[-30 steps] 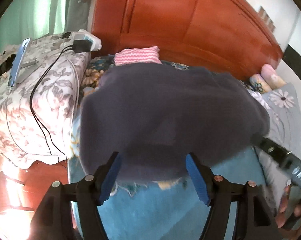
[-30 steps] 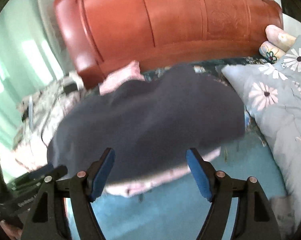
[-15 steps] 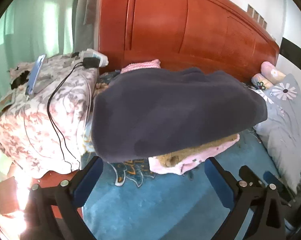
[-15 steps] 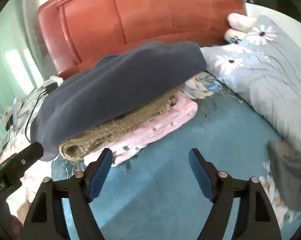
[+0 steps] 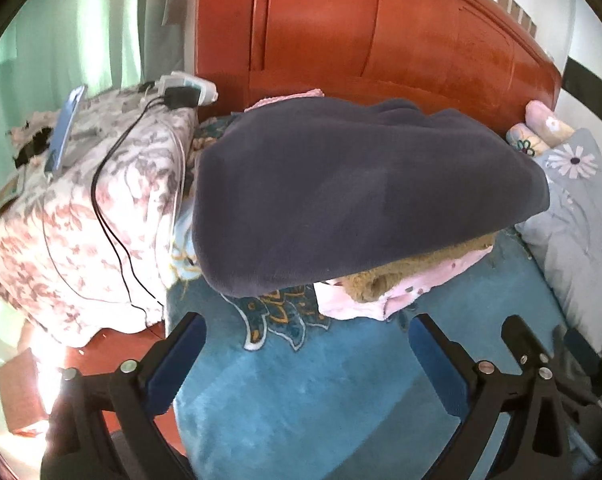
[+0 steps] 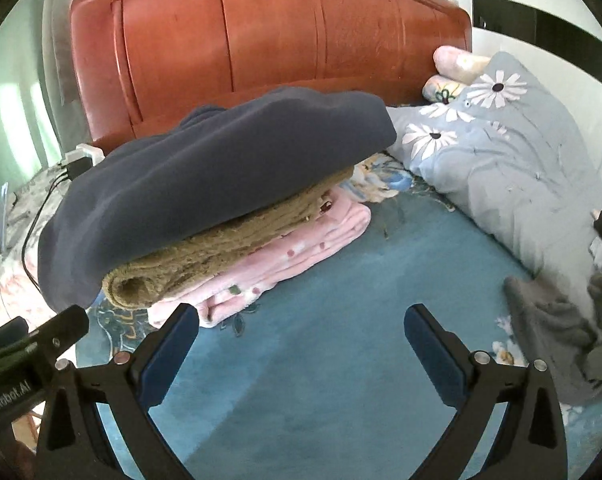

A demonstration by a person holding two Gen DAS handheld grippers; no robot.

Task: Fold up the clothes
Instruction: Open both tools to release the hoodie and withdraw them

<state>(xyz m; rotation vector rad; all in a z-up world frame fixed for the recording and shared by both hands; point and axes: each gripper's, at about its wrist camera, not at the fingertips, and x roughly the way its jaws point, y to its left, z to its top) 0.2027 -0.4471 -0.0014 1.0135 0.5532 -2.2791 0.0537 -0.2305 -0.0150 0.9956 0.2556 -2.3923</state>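
Three folded garments stacked, navy sweater topmost; both grippers gape apart, empty.

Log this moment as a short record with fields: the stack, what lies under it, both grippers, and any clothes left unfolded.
stack top: dark blue garment, folded
stack middle: brown fuzzy garment
stack bottom: pink garment
surface: blue bedspread
left gripper: open, empty, short of the stack
right gripper: open, empty, short of the stack
unfolded: grey clothes crumpled at right, beside the daisy-print quilt
behind: red wooden headboard
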